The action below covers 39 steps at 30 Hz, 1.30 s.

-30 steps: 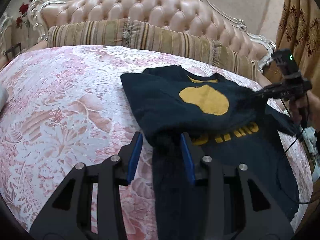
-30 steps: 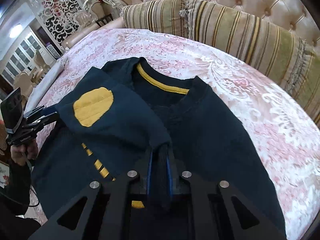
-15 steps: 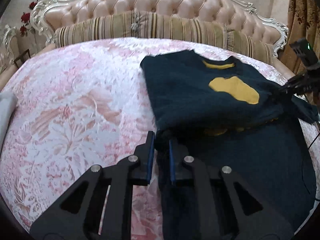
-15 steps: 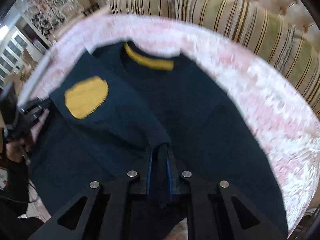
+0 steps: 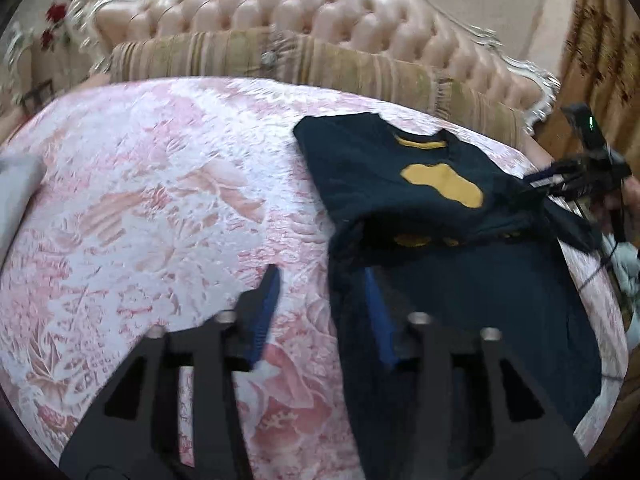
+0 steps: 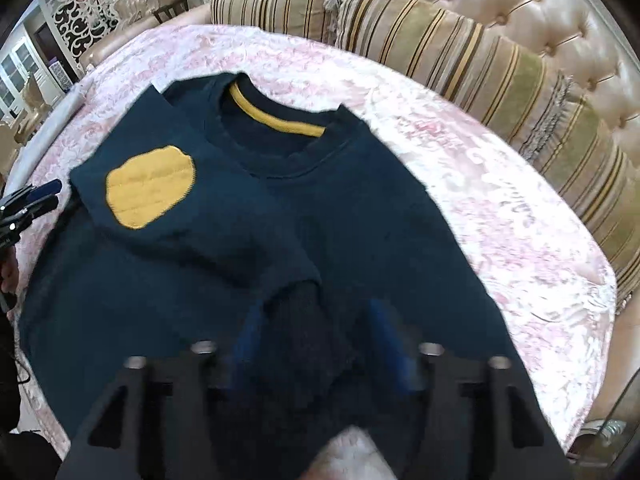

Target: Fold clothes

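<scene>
A dark navy sweater (image 5: 480,300) (image 6: 360,220) with a yellow collar lining lies flat on the pink bedspread (image 5: 160,220). One sleeve, with a yellow elbow patch (image 5: 440,184) (image 6: 150,192), is folded across the chest. My left gripper (image 5: 322,312) is opening at the sweater's side edge; the edge lies between the fingers and only the right pad touches cloth. My right gripper (image 6: 316,332) is also opening, with the sleeve cuff (image 6: 304,316) lying loose between its blue pads. Each gripper shows in the other's view, the right gripper (image 5: 560,180) and the left gripper (image 6: 32,200).
Striped bolster pillows (image 5: 320,64) (image 6: 480,64) line the tufted pink headboard (image 5: 320,12) behind the sweater. A white cloth item (image 5: 16,188) lies at the bed's left edge. A patterned curtain (image 5: 600,40) hangs on the right. A hand holds the right gripper's handle.
Both grippers were shut on the sweater half a second ago and now stand open. The sleeve cuff and the side edge have dropped free onto the sweater.
</scene>
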Motion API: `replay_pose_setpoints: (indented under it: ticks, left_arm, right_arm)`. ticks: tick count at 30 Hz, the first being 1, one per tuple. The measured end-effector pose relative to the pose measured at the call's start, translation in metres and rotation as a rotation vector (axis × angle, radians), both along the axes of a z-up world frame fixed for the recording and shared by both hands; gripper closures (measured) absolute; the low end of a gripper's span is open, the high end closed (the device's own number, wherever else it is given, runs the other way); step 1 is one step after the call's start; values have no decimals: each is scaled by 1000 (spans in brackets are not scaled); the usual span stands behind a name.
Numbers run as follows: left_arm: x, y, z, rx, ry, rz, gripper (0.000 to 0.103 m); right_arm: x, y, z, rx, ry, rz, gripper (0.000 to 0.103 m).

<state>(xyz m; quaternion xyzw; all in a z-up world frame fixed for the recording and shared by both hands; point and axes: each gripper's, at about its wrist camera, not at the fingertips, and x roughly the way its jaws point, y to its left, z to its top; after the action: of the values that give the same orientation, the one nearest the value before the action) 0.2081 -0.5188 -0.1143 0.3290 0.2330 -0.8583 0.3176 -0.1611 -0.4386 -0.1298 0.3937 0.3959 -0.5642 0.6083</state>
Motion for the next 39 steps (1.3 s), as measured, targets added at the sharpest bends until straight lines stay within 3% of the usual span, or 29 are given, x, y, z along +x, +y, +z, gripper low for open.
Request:
replay_pose_setpoints:
  ticks: [7,11,13,15,19,21,25,27,29,32,33,34,35,39]
  left_arm:
    - [-20,-6,-2,-36,-42,-48,47]
    - [-36,-15,-8,-51,-83,-28,48]
    - [-35,-20,-12,-23,-81,-11,84]
    - [-33,-22,-17,-5,-82,8,84]
    - [-33,-20,-17,-28,-95,1,84]
    - [-31,-21,-18,-18,-88,6,84]
    - [-31,-20,-18,-20,-98,-4,77]
    - [-24,-12,-11,-28,-123,-35,69]
    - [-7,-2,4,-52,-92,-56,68]
    - [4,5,30,-74,20,-91,69]
    - [4,6,38,-78,61,-105,74]
    - [-5,5,42,-74,78,-127,87]
    - [-23,3,40,-76,62,-156,92]
    - [-88,-9,20,-63,-50,-246,93]
  right_arm:
    - [12,47,49,-166,-11,-13,26]
    - [33,39,44,-281,-182,-23,23]
    - [41,26,29,-292,-254,-54,23]
    - [53,11,9,-274,-270,-81,23]
    - [66,-7,-22,-240,-240,-93,23]
    - [70,-10,-36,-214,-134,-117,27]
    - [85,-8,-42,-216,-8,-102,26]
    - [86,-5,-38,-212,-10,-112,26]
    - [83,4,-26,-242,-56,-108,25]
    - [75,25,-11,-305,-85,-118,23]
    - [72,27,-10,-322,-94,-127,23]
    - [70,28,-10,-338,-103,-136,22]
    - [69,26,-14,-329,-86,-143,22]
    - [72,16,-32,-276,-9,-157,22]
